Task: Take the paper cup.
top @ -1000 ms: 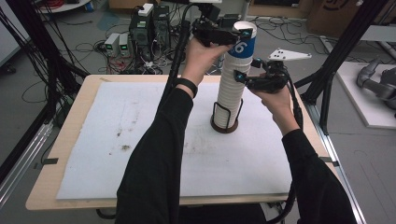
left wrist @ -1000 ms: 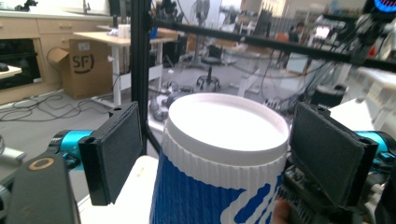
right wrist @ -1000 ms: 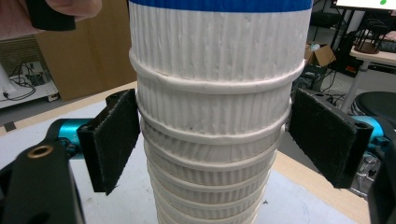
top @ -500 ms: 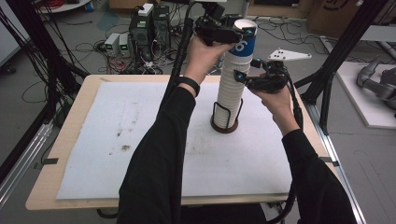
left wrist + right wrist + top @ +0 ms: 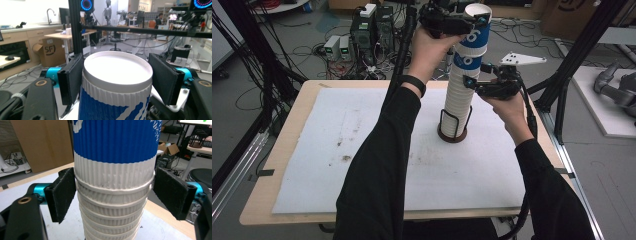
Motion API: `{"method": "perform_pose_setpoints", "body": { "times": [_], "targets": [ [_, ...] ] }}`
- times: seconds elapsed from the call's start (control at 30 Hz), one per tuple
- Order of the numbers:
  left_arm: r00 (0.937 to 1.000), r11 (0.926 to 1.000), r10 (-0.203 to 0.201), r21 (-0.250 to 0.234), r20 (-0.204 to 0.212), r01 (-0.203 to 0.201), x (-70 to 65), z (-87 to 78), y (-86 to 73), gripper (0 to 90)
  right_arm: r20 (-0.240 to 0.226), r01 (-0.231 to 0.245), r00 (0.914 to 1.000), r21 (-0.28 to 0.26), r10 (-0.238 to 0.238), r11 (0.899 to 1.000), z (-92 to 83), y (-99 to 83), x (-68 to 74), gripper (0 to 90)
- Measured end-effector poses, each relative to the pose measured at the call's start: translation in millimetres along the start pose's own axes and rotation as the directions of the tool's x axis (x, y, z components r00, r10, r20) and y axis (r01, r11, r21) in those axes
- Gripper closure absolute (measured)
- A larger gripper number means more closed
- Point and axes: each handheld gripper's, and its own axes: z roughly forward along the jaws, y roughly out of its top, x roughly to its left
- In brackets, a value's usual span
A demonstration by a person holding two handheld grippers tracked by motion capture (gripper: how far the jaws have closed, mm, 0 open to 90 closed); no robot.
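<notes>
The left gripper (image 5: 113, 80) has its 2 black jaws closed on the rim of the top cup (image 5: 117, 75); a second ago they stood wider, and since then the hand has lifted, so that cup now sits higher on the stack (image 5: 458, 95) than it did. I'd say that means the top cup is breaking free of the ones nested below it, which is the step in hand.

The right gripper (image 5: 115, 195) has just been closing, with the stack between its jaws. In the right gripper view its left pad looks to be touching the ribbed white wall, while the right pad stands just apart from it, so it is not yet a firm clamp. My guess is that it is there to hold the lower cups down while the top one comes away.

The pads are flat, matte black slabs with a felt-like nap, mounted on teal metal blocks. The cups are ripple-wall paper: fine vertical ribs, white at the base, blue print above, with smooth rolled rims stepped 1 under another.

The stack stands upright in a round dark holder (image 5: 452, 131) with wire loops at its sides, towards the far right of a white mat (image 5: 362, 150) that is scuffed and speckled with brown stains. The mat covers a pale wooden table (image 5: 287, 150).
</notes>
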Motion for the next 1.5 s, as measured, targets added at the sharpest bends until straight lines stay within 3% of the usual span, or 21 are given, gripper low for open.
{"method": "perform_pose_setpoints", "body": {
  "times": [0.17,0.43,0.8,0.93,1.17,1.5],
  "targets": [
    [0.9996,0.9989,0.026,-0.038,-0.010,-0.026,-6.9,-7.3,12.5,30.4,0.000,-0.002,1.0000,-0.002,0.002,1.000,0.2,-0.1,0.3,19.6],
    [0.9982,0.9970,0.052,-0.055,-0.031,-0.054,-12.0,-25.1,26.0,30.4,0.006,0.001,1.0000,-0.012,-0.001,1.000,2.2,-0.1,1.4,19.6],
    [0.9962,0.9956,0.084,-0.039,-0.023,-0.085,-21.3,-59.5,30.3,30.4,0.019,0.003,0.9998,0.003,-0.004,1.000,0.3,0.4,2.2,19.5],
    [0.9966,0.9969,0.068,-0.036,-0.047,-0.070,-17.9,-81.4,24.6,30.4,0.026,0.004,0.9996,0.004,-0.004,1.000,1.1,0.6,4.3,19.4],
    [0.9980,0.9991,0.042,-0.008,-0.048,-0.042,-14.4,-110.4,9.2,30.3,0.028,-0.008,0.9996,0.007,0.008,1.000,0.0,0.8,4.4,19.3],
    [0.9978,0.9991,0.036,0.023,-0.055,-0.035,-19.0,-139.9,-13.3,30.3,0.032,-0.009,0.9994,0.009,0.009,1.000,-0.7,1.1,5.2,19.2]
  ]
}}
